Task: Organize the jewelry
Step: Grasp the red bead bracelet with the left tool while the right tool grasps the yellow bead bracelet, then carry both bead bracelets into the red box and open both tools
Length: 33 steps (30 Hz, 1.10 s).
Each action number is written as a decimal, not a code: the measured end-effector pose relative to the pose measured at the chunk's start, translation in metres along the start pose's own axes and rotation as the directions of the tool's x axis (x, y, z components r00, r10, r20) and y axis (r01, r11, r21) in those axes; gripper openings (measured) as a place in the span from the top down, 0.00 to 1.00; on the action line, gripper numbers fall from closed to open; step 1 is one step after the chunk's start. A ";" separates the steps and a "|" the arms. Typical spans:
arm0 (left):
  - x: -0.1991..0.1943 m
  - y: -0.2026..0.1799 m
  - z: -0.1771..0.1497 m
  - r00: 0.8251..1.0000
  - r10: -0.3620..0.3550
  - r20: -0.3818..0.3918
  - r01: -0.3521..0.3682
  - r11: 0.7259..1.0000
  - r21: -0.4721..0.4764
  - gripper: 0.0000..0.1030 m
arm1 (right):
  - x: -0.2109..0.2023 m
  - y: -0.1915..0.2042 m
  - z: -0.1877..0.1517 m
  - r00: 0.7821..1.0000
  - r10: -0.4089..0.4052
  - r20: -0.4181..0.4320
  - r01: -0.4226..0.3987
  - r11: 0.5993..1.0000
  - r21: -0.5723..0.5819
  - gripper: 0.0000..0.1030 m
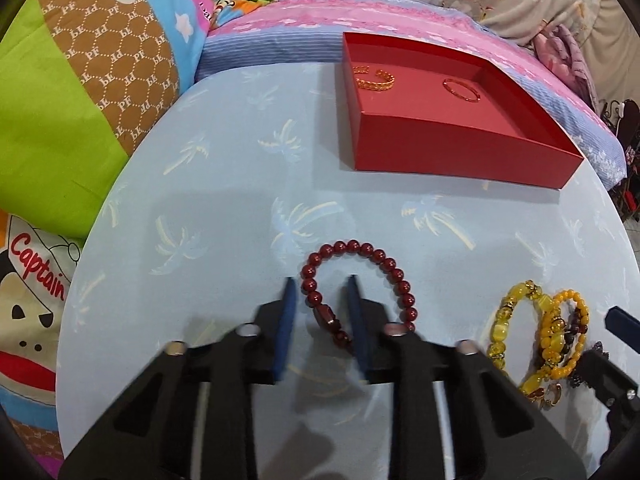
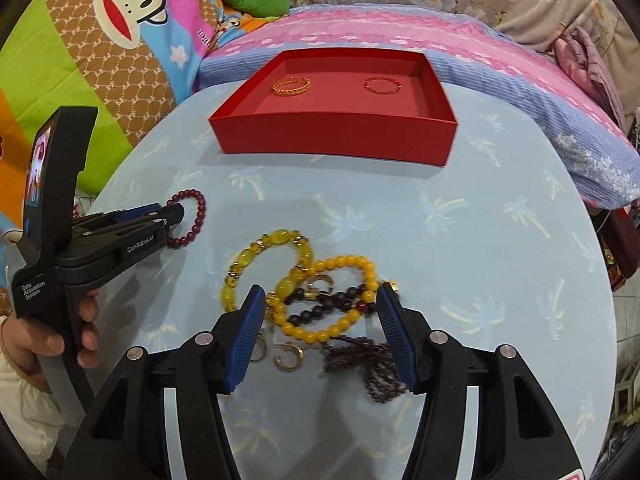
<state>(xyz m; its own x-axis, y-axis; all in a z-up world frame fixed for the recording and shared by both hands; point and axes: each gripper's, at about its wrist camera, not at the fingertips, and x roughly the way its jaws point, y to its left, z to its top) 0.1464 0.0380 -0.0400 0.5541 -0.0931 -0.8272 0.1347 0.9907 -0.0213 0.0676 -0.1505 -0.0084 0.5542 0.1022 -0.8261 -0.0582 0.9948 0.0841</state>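
Observation:
A dark red bead bracelet (image 1: 360,284) lies on the light blue table. My left gripper (image 1: 320,286) is open, its jaws astride the bracelet's left strand, not closed on it; it also shows in the right wrist view (image 2: 176,210) beside the bracelet (image 2: 192,216). My right gripper (image 2: 320,296) is open and empty above a pile of yellow bead bracelets (image 2: 320,300), dark beads and gold hoop earrings (image 2: 288,354). A red box (image 2: 336,140) at the back holds a gold chain bangle (image 2: 292,85) and a thin gold bangle (image 2: 382,84).
The round table (image 1: 224,184) with a palm print is ringed by colourful cushions (image 1: 72,92) on the left and a pink and blue bedspread (image 2: 540,92) behind. A purple bead strand (image 2: 368,368) lies by my right fingertip. The yellow pile shows in the left wrist view (image 1: 544,328).

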 end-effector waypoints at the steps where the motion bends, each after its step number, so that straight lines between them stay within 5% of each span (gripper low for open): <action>1: 0.000 0.000 0.000 1.000 -0.011 -0.002 0.011 1.000 -0.002 0.92 | 0.003 0.002 0.001 1.000 0.004 -0.004 -0.004 1.000 -0.003 0.51; 7: -0.008 -0.007 -0.008 0.999 -0.043 -0.006 0.043 0.999 0.017 0.93 | 0.017 0.013 0.004 0.999 0.015 -0.030 -0.015 1.000 -0.010 0.67; 14: -0.012 -0.008 -0.013 0.998 -0.054 -0.022 0.054 0.999 0.002 0.93 | 0.026 0.017 0.005 0.999 0.008 -0.036 -0.008 1.000 -0.014 0.72; 23: -0.017 -0.009 -0.020 0.997 -0.067 -0.033 0.067 0.998 -0.001 0.93 | 0.024 0.004 0.003 0.999 -0.004 -0.051 0.004 1.000 0.000 0.91; 33: -0.025 -0.014 -0.024 0.993 -0.107 -0.050 0.107 0.994 -0.011 0.93 | 0.006 -0.004 0.004 1.000 0.018 -0.008 -0.018 0.999 0.037 0.91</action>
<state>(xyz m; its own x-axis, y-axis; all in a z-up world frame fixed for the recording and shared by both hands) 0.1110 0.0285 -0.0318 0.4946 -0.1936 -0.8473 0.1840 0.9761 -0.1156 0.0747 -0.1538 -0.0111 0.5464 0.1205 -0.8288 -0.0377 0.9921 0.1195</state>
